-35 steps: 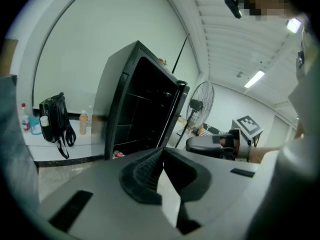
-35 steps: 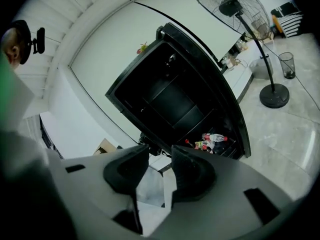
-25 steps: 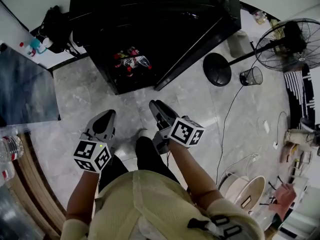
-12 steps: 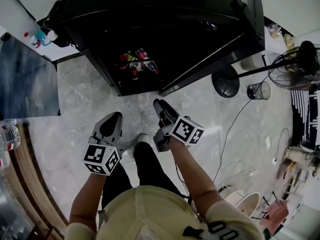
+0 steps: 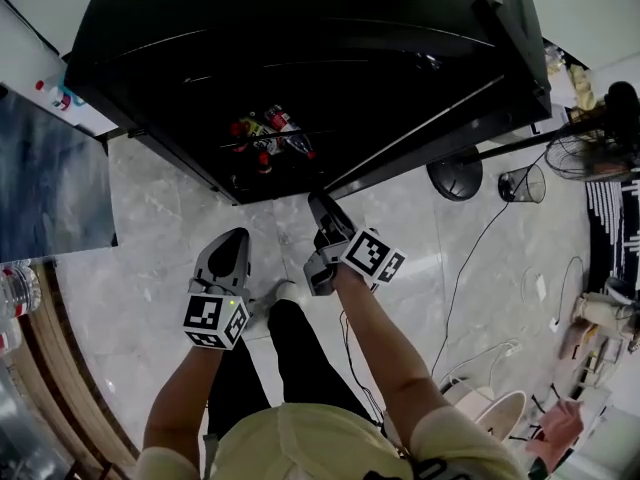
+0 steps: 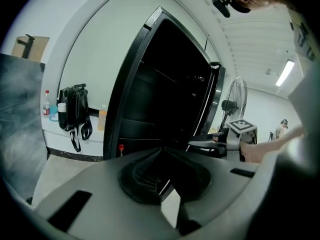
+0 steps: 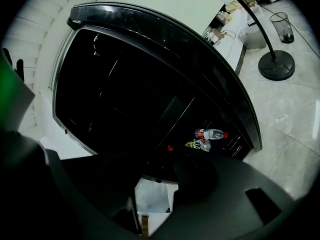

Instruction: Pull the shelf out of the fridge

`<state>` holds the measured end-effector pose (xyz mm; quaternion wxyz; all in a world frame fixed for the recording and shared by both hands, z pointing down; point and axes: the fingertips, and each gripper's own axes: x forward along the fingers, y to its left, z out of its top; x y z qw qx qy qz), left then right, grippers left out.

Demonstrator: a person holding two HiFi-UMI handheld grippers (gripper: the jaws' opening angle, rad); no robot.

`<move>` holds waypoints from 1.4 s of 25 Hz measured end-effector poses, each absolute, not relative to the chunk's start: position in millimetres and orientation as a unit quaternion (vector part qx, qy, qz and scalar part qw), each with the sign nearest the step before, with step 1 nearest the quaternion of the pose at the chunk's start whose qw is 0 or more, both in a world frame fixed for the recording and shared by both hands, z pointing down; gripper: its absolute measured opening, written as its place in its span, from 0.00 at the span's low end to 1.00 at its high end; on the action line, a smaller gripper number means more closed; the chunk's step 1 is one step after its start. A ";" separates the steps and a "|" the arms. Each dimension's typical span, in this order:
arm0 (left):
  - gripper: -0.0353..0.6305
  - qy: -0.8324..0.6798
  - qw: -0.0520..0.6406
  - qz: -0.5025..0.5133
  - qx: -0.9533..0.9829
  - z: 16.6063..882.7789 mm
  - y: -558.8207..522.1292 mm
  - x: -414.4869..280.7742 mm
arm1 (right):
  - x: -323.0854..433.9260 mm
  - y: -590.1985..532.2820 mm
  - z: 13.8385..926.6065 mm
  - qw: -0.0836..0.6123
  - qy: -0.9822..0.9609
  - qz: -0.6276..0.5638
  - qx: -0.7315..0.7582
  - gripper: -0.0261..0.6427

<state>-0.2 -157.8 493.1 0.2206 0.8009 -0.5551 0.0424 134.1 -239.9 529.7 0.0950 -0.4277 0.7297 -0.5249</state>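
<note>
**A:** Which way does the shelf lie from the tools?

**B:** Straight ahead. The tall black fridge (image 5: 300, 13) stands open toward the person. Inside its dark cabinet only thin pale front edges show. I take the shelf (image 5: 300, 64) to be one of them, running side to side across the opening, so the pull would come straight back toward the person. Which level is meant I cannot tell.

**A:** Which hand is nearer?

**B:** The right tool (image 5: 320, 206). Its tips are just at the fridge's lower front edge, and its jaws have just been opening. They stand apart with nothing between them, only pale floor showing through the gap. The left tool (image 5: 232, 244) hangs over the grey marble floor (image 5: 150, 218), a little further from the opening, its jaws together and empty.

**A:** Anything in the way?

**B:** The fridge's black door (image 5: 515, 48) is swung open on the right, beside the right tool's path and not across it. A few clear plastic bottles with red caps (image 5: 268, 133) lie on their sides low in the cabinet. If their level is the one pulled, they would likely roll. A black fan stand with a round base (image 5: 455, 180) and a mesh waste bin (image 5: 527, 181) stand well off to the right.
</note>
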 end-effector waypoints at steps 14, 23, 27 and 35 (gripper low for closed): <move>0.06 -0.617 0.166 0.050 0.768 527.3 -192.4 -10.0 | 117.6 -326.1 584.5 0.141 0.705 -0.555 -0.418 0.30; 0.06 -0.601 0.136 0.063 0.785 530.9 -205.9 -4.5 | 109.2 -369.0 595.2 0.183 0.689 -0.557 -0.426 0.30; 0.06 -0.597 0.134 0.068 0.788 536.8 -208.1 -2.2 | 106.0 -386.7 601.2 0.191 0.684 -0.556 -0.432 0.30; 0.06 -0.604 0.149 0.054 0.781 544.1 -206.3 0.0 | 107.7 -402.3 606.3 0.187 0.673 -0.552 -0.455 0.26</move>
